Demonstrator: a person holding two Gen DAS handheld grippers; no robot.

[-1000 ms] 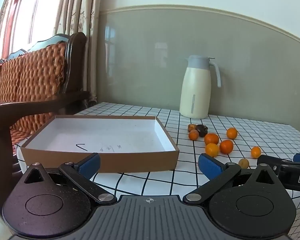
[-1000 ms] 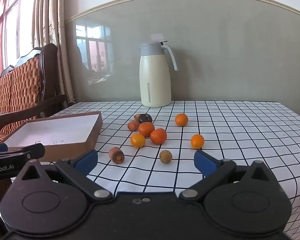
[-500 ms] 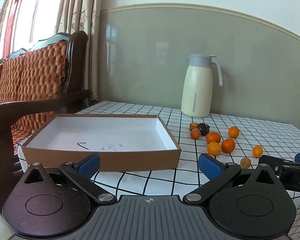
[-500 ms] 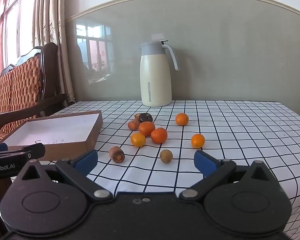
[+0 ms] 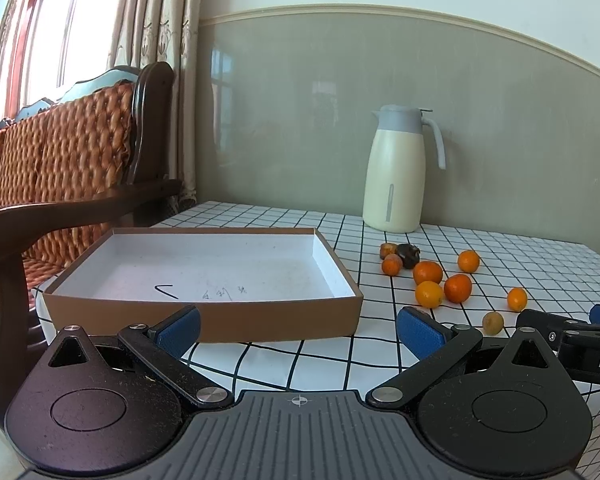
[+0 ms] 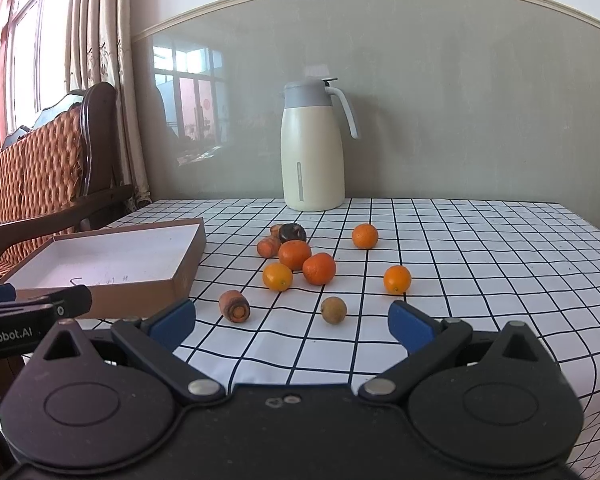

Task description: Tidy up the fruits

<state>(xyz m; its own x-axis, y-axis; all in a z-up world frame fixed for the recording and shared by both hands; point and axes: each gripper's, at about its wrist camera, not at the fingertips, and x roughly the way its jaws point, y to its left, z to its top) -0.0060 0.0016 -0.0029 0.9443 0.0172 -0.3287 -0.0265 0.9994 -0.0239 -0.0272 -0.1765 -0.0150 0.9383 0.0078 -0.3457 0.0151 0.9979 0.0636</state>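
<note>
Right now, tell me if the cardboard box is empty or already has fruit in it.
Empty. The cardboard box shows only its bare white floor with pen marks; every fruit, like the nearest orange, lies on the checked tablecloth.

Bright daylight from window [image 5: 40, 40] left of fingers; window reflection glares on wall panel [image 6: 188, 92]; soft shadows; sharp focus; fisheye bending, dark corners.

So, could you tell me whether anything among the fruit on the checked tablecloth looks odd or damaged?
Yes. One dark, blackened fruit at the back of the cluster looks spoiled beside the bright round oranges. A stubby orange carrot piece lies apart near the shallow brown cardboard box, which holds no fruit. Nothing looks spilled.
</note>
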